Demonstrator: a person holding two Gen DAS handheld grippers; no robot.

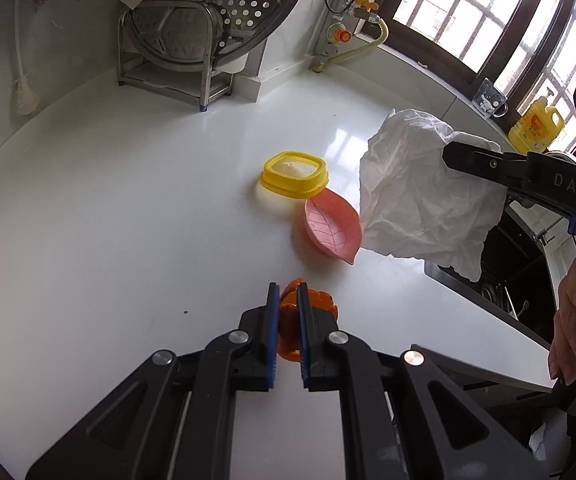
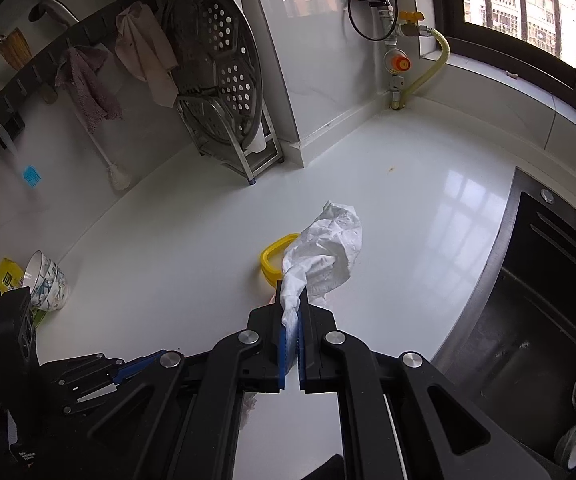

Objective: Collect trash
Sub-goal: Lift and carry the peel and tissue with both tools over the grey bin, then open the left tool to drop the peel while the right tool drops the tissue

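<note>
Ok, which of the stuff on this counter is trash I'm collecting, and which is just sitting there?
Part of the job:
- orange peel, clamped in the left gripper
- crumpled tissue, clamped in the right gripper

Just lying about:
- yellow lid
- pink leaf dish
- bowls
- steamer rack
- glass mug
- yellow bottle

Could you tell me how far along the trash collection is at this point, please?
Midway, by the look of it. In hand: the left gripper is shut on an orange peel, and the right gripper holds a crumpled white tissue lifted above the white countertop. No bin is visible, so both still need dropping. Still on the counter: a yellow lid and a pink leaf-shaped dish, which may not be trash.
</note>
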